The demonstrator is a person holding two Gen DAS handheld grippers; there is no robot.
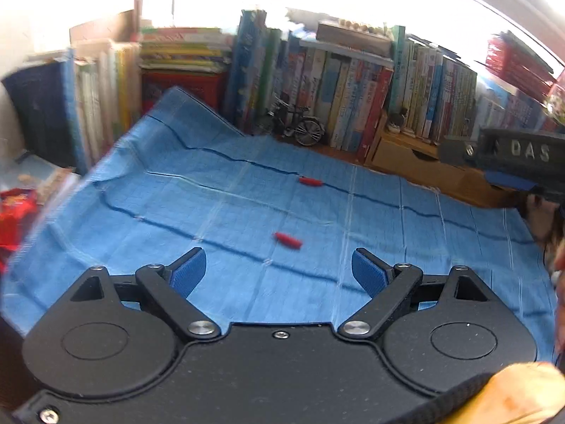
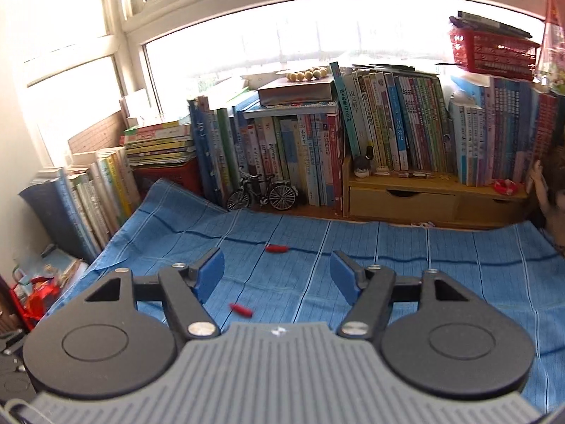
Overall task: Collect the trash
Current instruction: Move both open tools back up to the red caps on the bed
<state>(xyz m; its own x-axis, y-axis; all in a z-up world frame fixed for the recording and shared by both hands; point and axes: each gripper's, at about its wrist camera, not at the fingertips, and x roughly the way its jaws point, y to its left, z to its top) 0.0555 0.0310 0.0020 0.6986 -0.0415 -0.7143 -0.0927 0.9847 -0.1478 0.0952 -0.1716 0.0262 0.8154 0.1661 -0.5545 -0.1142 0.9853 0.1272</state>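
I am holding both my left gripper [image 1: 279, 272] and right gripper [image 2: 277, 275] apart and empty, eyeing 2 red scraps (the near red scrap [image 1: 287, 240] and the far red scrap [image 1: 310, 181]), probably light and soft: pinching each across its middle.

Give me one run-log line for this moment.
left gripper: open, empty | right gripper: open, empty | trash: two small red wrapper pieces, near, far, on blue cloth
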